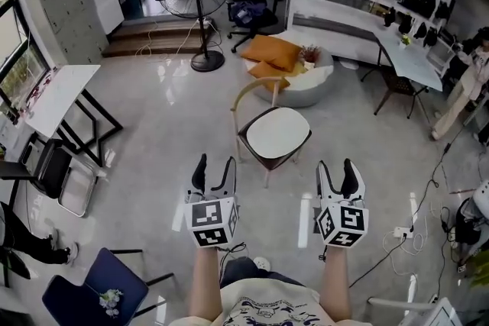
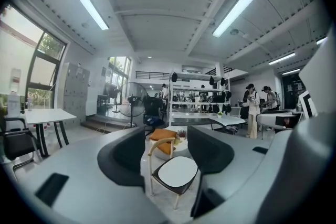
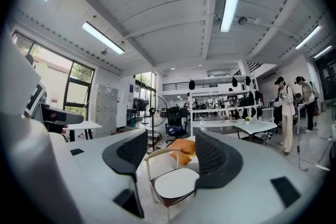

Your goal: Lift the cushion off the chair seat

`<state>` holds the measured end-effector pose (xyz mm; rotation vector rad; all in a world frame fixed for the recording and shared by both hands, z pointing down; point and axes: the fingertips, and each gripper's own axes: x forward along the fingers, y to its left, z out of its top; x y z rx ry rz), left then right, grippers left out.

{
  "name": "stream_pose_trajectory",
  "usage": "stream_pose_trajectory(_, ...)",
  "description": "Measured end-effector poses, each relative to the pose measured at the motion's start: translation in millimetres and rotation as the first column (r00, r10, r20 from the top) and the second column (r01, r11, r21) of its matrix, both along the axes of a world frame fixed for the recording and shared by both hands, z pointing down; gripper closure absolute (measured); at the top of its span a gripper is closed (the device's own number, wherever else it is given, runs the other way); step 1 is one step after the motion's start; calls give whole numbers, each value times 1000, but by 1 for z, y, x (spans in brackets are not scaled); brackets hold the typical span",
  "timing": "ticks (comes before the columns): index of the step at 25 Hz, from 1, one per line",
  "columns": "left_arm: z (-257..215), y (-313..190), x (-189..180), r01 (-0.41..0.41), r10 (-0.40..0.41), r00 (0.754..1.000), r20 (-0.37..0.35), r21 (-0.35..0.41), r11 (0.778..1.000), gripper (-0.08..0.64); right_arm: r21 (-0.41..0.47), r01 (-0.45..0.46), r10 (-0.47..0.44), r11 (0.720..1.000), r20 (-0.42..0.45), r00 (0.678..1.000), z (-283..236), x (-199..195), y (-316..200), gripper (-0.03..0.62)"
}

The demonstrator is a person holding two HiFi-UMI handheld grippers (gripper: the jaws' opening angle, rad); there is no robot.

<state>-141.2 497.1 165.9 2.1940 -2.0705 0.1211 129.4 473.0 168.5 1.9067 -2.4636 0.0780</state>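
Hovering short of the chair (image 1: 250, 88), left gripper (image 1: 215, 163) and right gripper (image 1: 336, 165) gape wide, both empty. The white cushion (image 1: 277, 132) sits on its seat. A one-sided pinch could let it slide floorward.

We see a glossy floor (image 1: 164, 99) mirroring the lights — smooth, polished. The chair (image 1: 241, 92) has a pale wooden back rail; its cushion (image 1: 278, 132) looks white, smooth and matt. The orange pillows (image 1: 273, 52) look like soft cloth. On the right gripper (image 3: 170, 147) the pads (image 3: 211, 157) are matt black, ribbed.
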Motion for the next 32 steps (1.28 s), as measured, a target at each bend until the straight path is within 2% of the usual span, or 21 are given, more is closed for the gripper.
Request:
stream_pose_trajectory(8, 16, -64, -6, 4, -4, 1000, 3, -37, 999, 311, -37, 8, -8, 999, 8, 1000, 20, -10, -66, 307)
stream_pose_trajectory(14, 26, -136, -15, -5, 5, 1000, -6, -44, 999, 311, -41, -10, 10, 999, 8, 1000, 28, -14, -136, 307)
stream_pose_trajectory(22, 28, -261, -31, -24, 23, 1000, -21, -49, 999, 311, -45, -41, 41, 998, 2, 999, 27, -24, -253, 307)
stream_pose_trajectory(32, 37, -434, -47, -98, 96, 995, -21, -80, 992, 311, -65, -91, 91, 994, -11, 996, 29, -45, -412, 307)
